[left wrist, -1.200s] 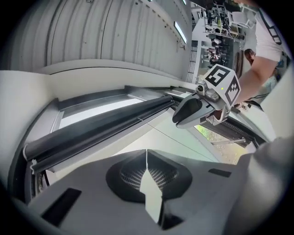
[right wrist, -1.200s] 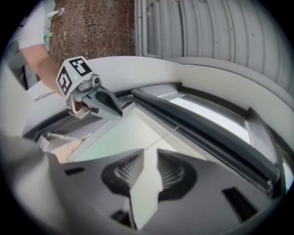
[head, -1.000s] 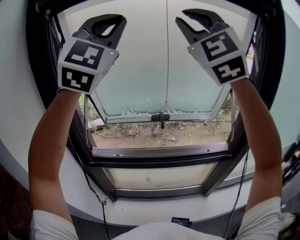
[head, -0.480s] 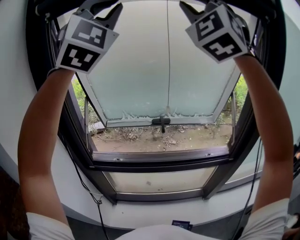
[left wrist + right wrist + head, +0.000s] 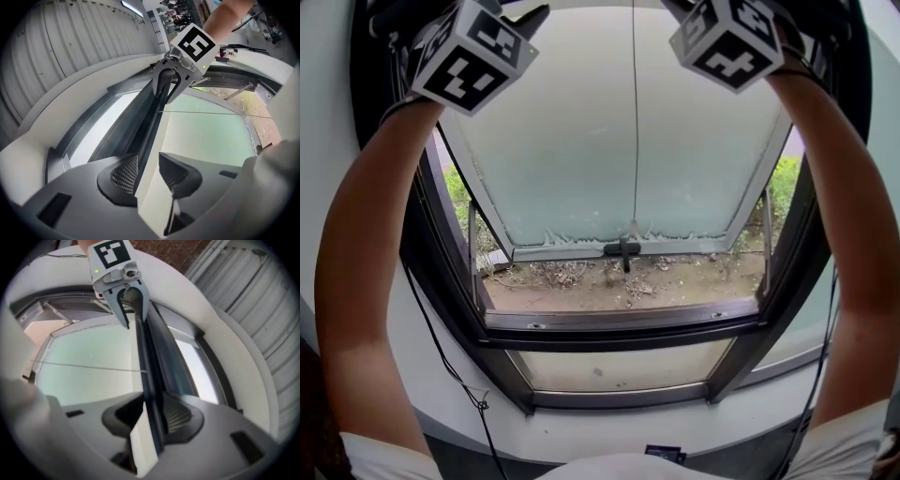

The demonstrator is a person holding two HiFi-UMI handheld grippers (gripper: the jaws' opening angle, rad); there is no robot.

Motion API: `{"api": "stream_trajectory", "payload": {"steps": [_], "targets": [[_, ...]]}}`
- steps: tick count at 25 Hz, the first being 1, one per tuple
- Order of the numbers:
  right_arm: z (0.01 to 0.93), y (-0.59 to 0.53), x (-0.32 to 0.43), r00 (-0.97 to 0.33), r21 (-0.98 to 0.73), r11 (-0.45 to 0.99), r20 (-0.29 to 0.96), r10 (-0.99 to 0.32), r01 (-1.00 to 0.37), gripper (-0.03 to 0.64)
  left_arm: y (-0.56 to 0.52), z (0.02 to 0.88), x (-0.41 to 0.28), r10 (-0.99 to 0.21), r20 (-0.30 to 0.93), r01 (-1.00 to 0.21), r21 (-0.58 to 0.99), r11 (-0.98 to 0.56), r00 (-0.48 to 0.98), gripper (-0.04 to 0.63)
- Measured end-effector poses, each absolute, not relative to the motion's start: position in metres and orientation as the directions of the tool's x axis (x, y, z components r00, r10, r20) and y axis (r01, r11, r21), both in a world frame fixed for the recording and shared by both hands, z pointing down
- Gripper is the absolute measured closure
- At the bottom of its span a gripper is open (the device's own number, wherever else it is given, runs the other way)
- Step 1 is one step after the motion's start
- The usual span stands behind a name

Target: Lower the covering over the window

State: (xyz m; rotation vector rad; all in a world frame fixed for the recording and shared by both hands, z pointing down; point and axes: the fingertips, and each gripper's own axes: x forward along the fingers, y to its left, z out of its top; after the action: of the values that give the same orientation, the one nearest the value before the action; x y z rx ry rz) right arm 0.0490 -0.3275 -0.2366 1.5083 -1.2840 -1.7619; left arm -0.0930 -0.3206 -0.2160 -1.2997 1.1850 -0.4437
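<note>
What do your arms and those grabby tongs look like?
Both arms wear short white sleeves. The left tongs and right tongs are dark grey plastic, with curved jaws and ribbed pads. Each carries a white cube printed with black square patterns, plus a tiny green light.
</note>
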Motion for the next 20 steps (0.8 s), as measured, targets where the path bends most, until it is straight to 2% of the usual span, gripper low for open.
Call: {"api": "stream_trajectory", "payload": {"steps": [9, 13, 17, 20], "targets": [[-0.23, -0.339, 0.043, -0.275, 0.941, -0.32, -0.338, -0.9, -0.108, 0.494, -0.32, -0.23, -0.092, -0.839, -0.357, -0.355, -0.91, 0.214, 0.41, 0.463], [-0.228, -0.341, 0.038, -0.27, 0.949, -0.306, -0.316, -0.91, -0.079, 0.494, -0.325, -0.221, -0.094, -0.869, -0.302, -0.315, -0.932, 0.181, 0.391, 0.464], [-0.229, -0.341, 0.038, -0.264, 0.954, -0.291, -0.301, -0.916, -0.076, 0.497, -0.328, -0.218, -0.095, -0.881, -0.289, -0.278, -0.942, 0.19, 0.375, 0.465], [-0.231, -0.338, 0.037, -0.27, 0.957, -0.274, -0.289, -0.919, -0.09, 0.518, -0.32, -0.227, -0.093, -0.869, -0.328, -0.236, -0.938, 0.253, 0.371, 0.468]]}}
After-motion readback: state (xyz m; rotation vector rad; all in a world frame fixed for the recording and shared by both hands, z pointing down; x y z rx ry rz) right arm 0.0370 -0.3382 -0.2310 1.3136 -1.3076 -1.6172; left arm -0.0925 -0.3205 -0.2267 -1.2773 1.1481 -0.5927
